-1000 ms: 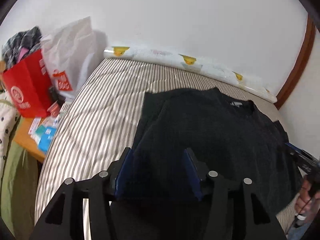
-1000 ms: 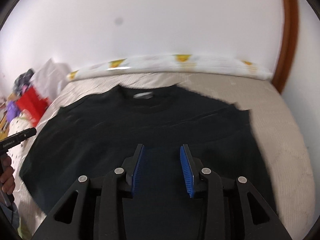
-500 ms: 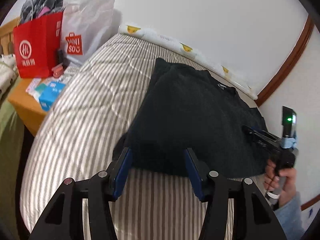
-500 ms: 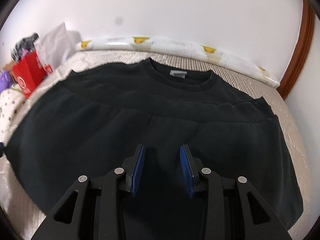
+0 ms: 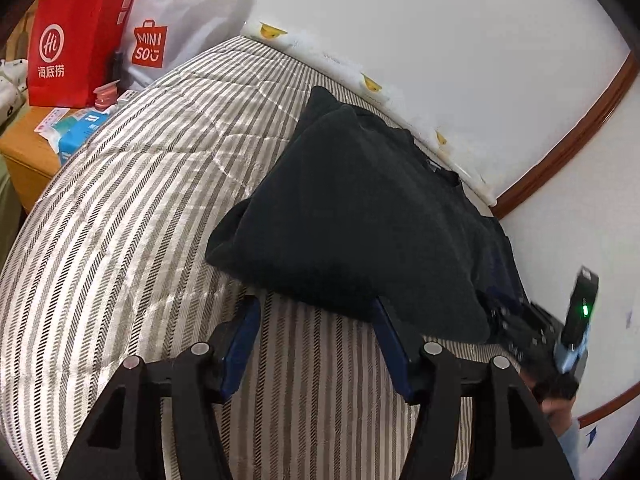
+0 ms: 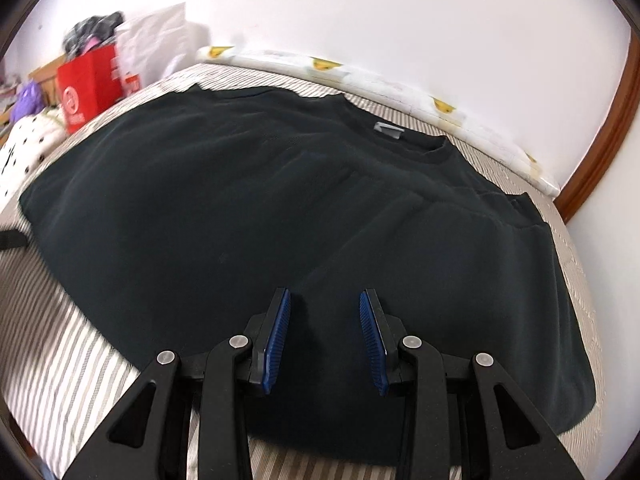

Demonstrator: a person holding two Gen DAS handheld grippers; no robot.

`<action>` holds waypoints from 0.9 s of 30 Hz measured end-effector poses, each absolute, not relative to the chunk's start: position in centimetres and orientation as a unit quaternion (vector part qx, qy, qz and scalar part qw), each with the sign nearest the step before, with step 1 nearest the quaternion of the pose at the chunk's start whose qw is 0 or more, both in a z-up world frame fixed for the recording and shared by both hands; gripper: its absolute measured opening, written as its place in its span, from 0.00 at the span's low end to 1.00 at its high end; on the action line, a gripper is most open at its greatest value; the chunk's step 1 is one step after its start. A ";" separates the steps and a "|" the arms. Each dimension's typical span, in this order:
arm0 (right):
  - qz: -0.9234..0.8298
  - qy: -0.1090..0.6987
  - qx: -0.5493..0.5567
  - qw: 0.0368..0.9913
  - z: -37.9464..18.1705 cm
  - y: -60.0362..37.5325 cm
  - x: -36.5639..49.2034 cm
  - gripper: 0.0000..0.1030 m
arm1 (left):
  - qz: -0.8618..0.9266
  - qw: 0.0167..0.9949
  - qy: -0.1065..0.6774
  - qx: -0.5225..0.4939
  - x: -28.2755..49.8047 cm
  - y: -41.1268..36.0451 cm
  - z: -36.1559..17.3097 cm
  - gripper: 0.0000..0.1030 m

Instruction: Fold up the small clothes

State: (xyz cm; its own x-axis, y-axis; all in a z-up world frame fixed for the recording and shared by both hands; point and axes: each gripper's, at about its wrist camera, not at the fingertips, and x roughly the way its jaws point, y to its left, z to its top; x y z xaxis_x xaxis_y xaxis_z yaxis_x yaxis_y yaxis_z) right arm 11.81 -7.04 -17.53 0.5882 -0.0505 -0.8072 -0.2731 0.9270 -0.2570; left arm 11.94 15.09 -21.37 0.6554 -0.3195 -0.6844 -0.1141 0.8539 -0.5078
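Left tool, its ribbed blue jaws opening, nears soft black sweater.

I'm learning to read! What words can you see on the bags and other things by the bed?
"Hi" with "海底捞" under it: red paper bag.
"MINI SO" with a smile mark: white bag, on its red logo.
Print on the blue packet and on the neck tag of the black sweater: too small or blurred to read.

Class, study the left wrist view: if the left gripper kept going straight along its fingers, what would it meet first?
Most likely the near hem of the black sweater, just ahead of the left gripper, whose opening jaws hold nothing. Depth is unclear, so the striped bedcover could come first.
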 end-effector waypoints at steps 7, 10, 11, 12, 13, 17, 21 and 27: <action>0.058 0.449 -0.147 0.880 -17.2 -7.8 9.6 0.35 | -0.062 0.870 0.396 -0.286 12.6 15.1 -21.7 0.61; 0.060 0.451 -0.137 0.880 -17.2 -8.1 8.7 0.35 | -0.062 0.870 0.389 -0.296 12.9 15.1 -21.8 0.61; 0.061 0.453 -0.136 0.879 -17.2 -8.2 8.5 0.35 | -0.061 0.872 0.385 -0.297 13.0 15.1 -21.8 0.61; 0.062 0.454 -0.134 0.878 -17.1 -8.3 8.2 0.35 | -0.060 0.873 0.383 -0.296 13.1 15.0 -21.8 0.61; 0.064 0.455 -0.130 0.879 -17.0 -8.4 8.0 0.35 | -0.058 0.874 0.381 -0.295 13.3 14.8 -21.8 0.61; 0.076 0.460 -0.091 0.880 -16.3 -9.4 7.2 0.35 | -0.052 0.873 0.374 -0.309 14.0 14.9 -21.9 0.61; 0.075 0.462 -0.056 0.882 -15.7 -10.8 6.9 0.35 | -0.046 0.867 0.368 -0.333 15.1 15.1 -22.1 0.61; 0.063 0.461 -0.022 0.885 -15.1 -13.0 6.9 0.35 | -0.020 0.869 0.367 -0.331 16.8 14.7 -22.1 0.59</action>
